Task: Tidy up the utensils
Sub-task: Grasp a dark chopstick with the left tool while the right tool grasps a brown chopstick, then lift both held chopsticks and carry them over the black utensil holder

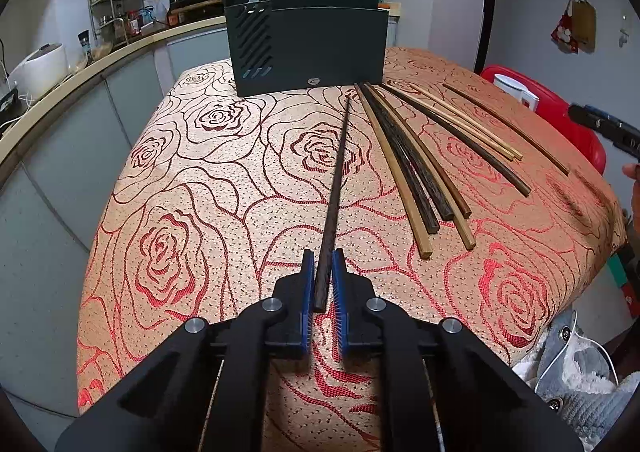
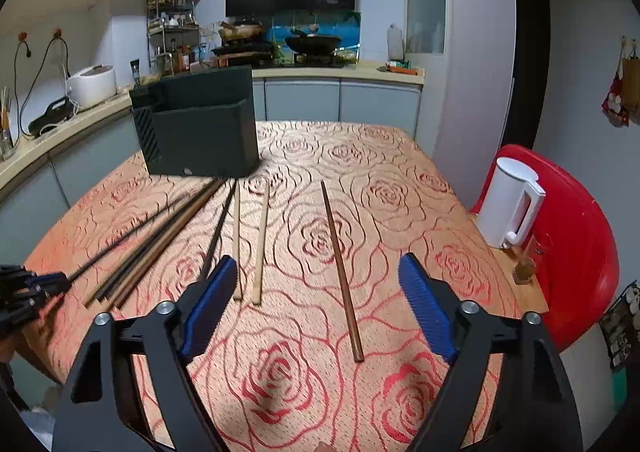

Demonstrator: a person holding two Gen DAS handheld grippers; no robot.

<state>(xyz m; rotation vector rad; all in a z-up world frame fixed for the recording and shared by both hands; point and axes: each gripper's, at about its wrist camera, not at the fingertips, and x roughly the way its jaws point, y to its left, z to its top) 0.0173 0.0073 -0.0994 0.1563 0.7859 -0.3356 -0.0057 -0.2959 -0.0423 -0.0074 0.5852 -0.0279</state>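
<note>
My left gripper [image 1: 323, 258] is shut on the near end of a dark chopstick [image 1: 338, 180] that lies on the rose-patterned tablecloth [image 1: 180, 212] and points at a dark green utensil holder [image 1: 308, 48]. Several more chopsticks [image 1: 416, 168], dark and light, are fanned out to its right. In the right wrist view my right gripper [image 2: 318, 263] stands open just above the cloth. A single brown chopstick [image 2: 342, 276] lies between its blue pads [image 2: 424, 304] without touching them. The holder [image 2: 200, 132] stands at the far left, and the left gripper [image 2: 36, 288] shows at the left edge.
A red chair [image 2: 576, 236] at the table's right edge carries a white kettle [image 2: 512, 200] and a small glass [image 2: 524, 268]. A kitchen counter [image 2: 340, 72] with pans and a rice cooker [image 2: 92, 84] runs behind and to the left.
</note>
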